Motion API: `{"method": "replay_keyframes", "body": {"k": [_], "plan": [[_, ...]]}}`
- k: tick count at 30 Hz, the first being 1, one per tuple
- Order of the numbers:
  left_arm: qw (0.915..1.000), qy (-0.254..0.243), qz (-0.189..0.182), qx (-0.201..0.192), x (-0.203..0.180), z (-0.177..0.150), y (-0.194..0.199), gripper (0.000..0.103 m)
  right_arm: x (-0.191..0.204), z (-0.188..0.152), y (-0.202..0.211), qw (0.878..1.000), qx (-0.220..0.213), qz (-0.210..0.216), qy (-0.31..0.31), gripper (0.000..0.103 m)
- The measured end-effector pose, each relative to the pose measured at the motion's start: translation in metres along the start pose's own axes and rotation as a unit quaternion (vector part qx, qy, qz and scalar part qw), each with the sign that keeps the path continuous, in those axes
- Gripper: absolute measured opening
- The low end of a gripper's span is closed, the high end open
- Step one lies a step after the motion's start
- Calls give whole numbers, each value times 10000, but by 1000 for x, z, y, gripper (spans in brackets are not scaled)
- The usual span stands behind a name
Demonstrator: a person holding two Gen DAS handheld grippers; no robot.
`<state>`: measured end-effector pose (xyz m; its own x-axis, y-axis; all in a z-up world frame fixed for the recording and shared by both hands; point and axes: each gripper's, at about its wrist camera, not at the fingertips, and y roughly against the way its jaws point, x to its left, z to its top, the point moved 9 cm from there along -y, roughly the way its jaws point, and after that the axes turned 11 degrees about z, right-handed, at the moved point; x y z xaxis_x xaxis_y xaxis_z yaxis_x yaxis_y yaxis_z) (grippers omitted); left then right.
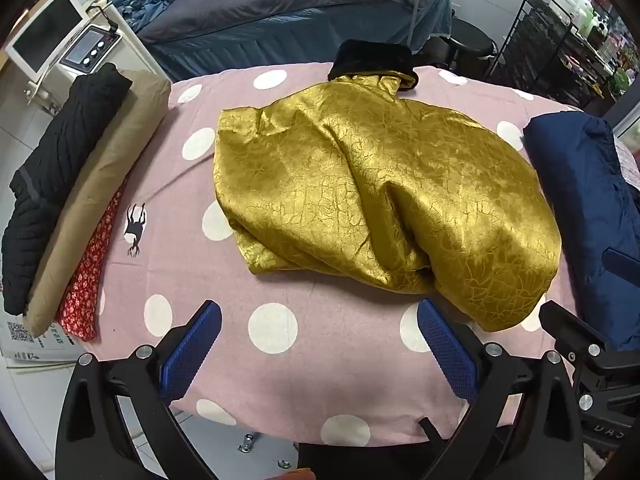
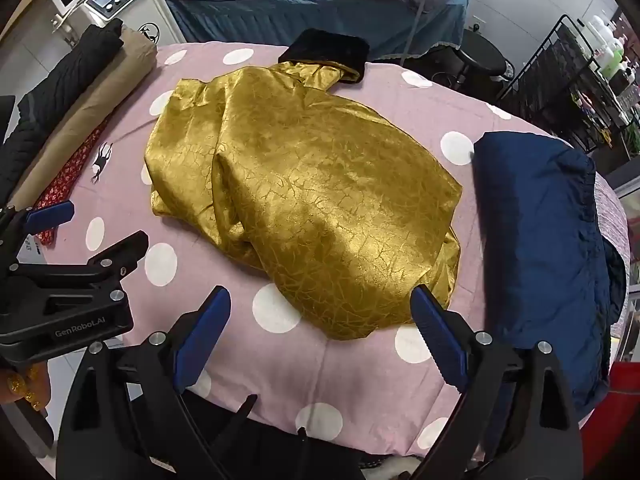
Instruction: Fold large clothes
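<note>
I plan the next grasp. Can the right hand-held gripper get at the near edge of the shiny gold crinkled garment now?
Probably yes. The right hand-held gripper is open, and the shiny gold crinkled garment lies just ahead on the pink dotted cloth, with nothing between.

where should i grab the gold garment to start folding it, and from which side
Probably the near lower hem corner of the gold garment, where the cloth tapers to a loose point lying flat on the pink dotted cover. It sits just ahead of the open right gripper, so come in low from the near table edge. The far end, with its black collar, is bunched and harder to reach.
</note>
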<state>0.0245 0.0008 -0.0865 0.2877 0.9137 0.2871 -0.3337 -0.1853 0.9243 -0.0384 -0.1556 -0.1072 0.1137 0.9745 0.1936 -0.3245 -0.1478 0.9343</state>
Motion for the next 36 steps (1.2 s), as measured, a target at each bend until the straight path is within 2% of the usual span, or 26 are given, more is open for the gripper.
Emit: {"method": "replay_keyframes", "body": {"k": [36], "plan": [[9999,-84,-11,128,-7,-8,-7,96,-1,-5,-10,9999,139,-15,-18,90]]}}
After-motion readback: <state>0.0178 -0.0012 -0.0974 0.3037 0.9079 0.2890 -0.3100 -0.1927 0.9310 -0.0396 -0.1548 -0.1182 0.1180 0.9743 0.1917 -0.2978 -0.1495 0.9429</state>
